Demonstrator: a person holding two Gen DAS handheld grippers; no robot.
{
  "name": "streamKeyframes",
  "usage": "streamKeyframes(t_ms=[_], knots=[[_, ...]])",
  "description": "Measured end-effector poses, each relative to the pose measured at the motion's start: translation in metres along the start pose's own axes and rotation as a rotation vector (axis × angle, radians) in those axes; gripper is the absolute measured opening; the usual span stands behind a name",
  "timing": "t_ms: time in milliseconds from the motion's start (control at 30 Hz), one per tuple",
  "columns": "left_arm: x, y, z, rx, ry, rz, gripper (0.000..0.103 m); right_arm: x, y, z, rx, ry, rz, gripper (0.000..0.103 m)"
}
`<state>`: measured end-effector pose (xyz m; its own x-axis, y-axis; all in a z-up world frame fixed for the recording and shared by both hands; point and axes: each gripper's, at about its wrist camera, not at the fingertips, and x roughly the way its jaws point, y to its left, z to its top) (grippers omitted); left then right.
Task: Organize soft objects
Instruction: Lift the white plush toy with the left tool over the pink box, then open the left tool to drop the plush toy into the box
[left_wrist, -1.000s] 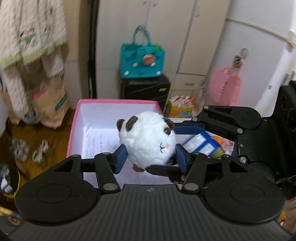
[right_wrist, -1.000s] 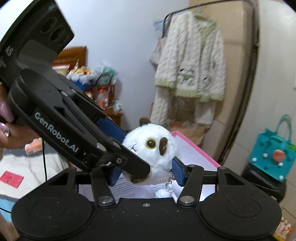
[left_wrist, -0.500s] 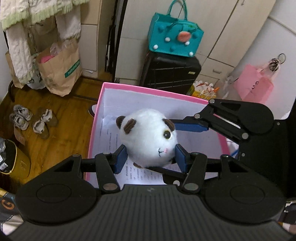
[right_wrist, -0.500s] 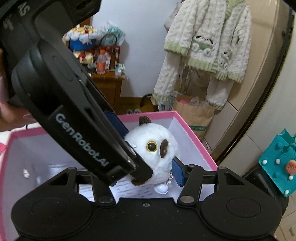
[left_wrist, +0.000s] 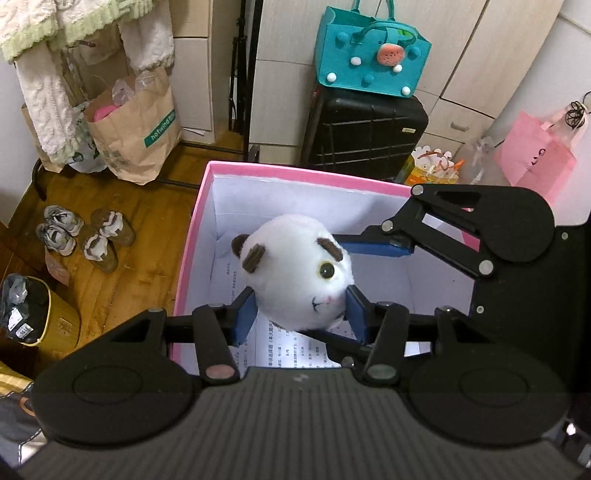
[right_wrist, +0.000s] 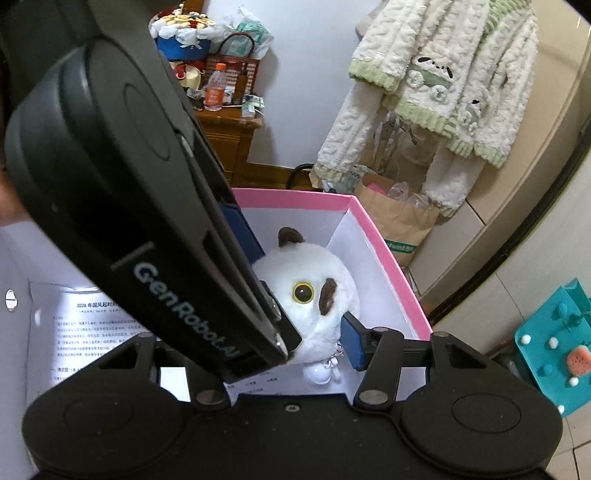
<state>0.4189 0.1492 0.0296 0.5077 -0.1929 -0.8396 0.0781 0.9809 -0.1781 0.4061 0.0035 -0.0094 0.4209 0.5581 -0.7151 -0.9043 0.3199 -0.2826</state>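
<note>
A round white plush animal (left_wrist: 295, 275) with brown ears and one yellow eye hangs over the open pink box (left_wrist: 303, 175). Both grippers are shut on it. My left gripper (left_wrist: 300, 317) squeezes it between its blue pads. My right gripper (right_wrist: 295, 332) grips the same plush (right_wrist: 314, 295) from the other side, and its near finger is hidden behind the left gripper's body. A small white charm (right_wrist: 319, 374) dangles under the plush. The box has white inner walls, and a printed paper sheet (right_wrist: 92, 332) lies on its bottom.
A black suitcase (left_wrist: 364, 133) with a teal felt bag (left_wrist: 371, 61) on top stands behind the box. A brown paper bag (left_wrist: 136, 129), shoes (left_wrist: 81, 236) and a yellow bin (left_wrist: 35, 314) sit on the wooden floor at left. A pink bag (left_wrist: 535, 155) hangs at right.
Both grippers, still holding the plush, have moved forward and tilted down over the pink box. The box's inside now fills more of both views.
</note>
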Motion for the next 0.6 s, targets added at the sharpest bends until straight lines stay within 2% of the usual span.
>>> streamKeyframes(t_ms=[167,267,367,600], knots=[[-0.001,-0.007,-0.004,0.039,0.012,0.025,0.05,0.0,0.002,-0.004,-0.083,0.019,0.025,0.058],[-0.002,-0.017,-0.012,0.107,0.016,0.039,0.048,0.003,0.005,-0.007,-0.121,0.032,0.038,0.059],[-0.004,-0.022,-0.019,0.14,-0.007,0.054,0.047,0.002,0.005,-0.007,-0.149,0.032,0.06,0.06],[-0.01,-0.03,-0.025,0.195,-0.042,0.079,0.046,-0.012,0.008,-0.013,-0.169,-0.016,0.011,0.068]])
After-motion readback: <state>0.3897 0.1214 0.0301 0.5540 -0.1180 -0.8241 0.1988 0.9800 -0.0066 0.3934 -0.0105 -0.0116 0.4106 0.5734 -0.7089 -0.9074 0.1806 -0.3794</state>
